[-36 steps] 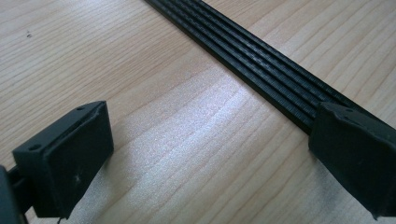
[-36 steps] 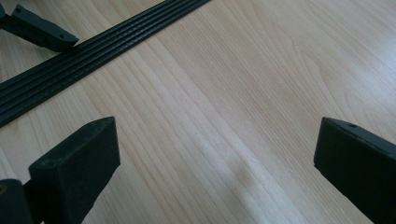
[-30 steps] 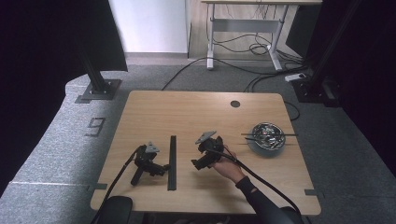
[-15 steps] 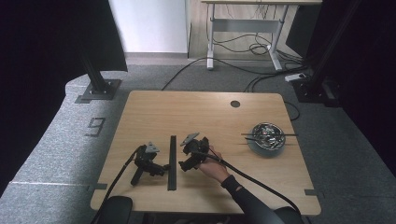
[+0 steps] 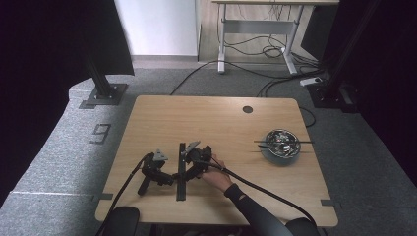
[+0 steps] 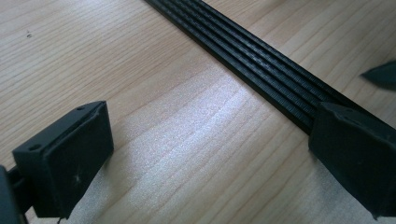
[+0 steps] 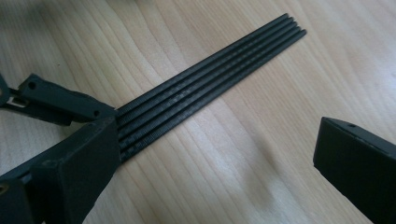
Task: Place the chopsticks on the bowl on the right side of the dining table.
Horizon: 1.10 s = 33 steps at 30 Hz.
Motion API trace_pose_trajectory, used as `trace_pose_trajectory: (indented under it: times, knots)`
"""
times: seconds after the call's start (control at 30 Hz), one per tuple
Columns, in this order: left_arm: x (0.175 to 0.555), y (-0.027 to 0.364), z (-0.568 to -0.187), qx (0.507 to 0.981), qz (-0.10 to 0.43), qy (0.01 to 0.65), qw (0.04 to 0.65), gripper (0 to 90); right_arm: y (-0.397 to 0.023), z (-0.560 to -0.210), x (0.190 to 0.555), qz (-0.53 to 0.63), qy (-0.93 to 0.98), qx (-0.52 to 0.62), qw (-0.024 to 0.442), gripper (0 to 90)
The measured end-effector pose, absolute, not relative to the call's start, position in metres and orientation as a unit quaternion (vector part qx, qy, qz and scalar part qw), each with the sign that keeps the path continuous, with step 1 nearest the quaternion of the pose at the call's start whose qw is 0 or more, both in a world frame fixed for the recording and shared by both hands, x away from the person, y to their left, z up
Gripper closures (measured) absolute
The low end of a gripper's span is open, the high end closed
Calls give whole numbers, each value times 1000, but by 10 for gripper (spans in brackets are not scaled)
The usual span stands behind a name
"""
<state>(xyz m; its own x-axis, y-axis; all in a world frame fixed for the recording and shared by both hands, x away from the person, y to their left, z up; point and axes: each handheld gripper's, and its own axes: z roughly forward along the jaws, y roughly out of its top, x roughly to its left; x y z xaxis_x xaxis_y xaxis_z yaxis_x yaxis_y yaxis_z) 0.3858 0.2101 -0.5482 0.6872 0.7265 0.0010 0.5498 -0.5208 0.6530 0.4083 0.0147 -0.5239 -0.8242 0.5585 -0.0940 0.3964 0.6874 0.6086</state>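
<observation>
Black ribbed strip [image 5: 182,169] lies flat mid-desk [image 5: 216,118] between both grippers, right gripper [image 5: 189,162] fingers wide with one at its edge, left gripper [image 5: 164,177] wide too; I'd straddle the strip squarely, then close across its width.

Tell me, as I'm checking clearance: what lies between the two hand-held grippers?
The black ribbed strip on the table, seen in the high view.

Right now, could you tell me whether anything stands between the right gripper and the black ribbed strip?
Nothing visible does. The right gripper has its jaws open right beside the black ribbed strip, with bare wooden table between them. The left gripper sits on the strip's other side.
</observation>
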Motion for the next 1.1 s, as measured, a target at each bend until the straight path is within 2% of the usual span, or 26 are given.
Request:
trace_pose_trajectory:
  times: [0.47,0.77,0.93,0.97,1.1]
  knots:
    - [386,210,-548,861,138,371,320,0,18,-536,413,295,908,271,126,4]
    - [386,210,-548,862,138,370,319,0,14,-539,422,282,905,289,136,10]
    - [386,210,-548,861,138,370,319,0,9,-540,430,282,904,299,117,18]
    - [386,210,-548,861,138,370,319,0,7,-539,431,283,903,304,108,54]
    - [386,210,-548,861,138,370,320,0,3,-533,434,288,905,299,92,316]
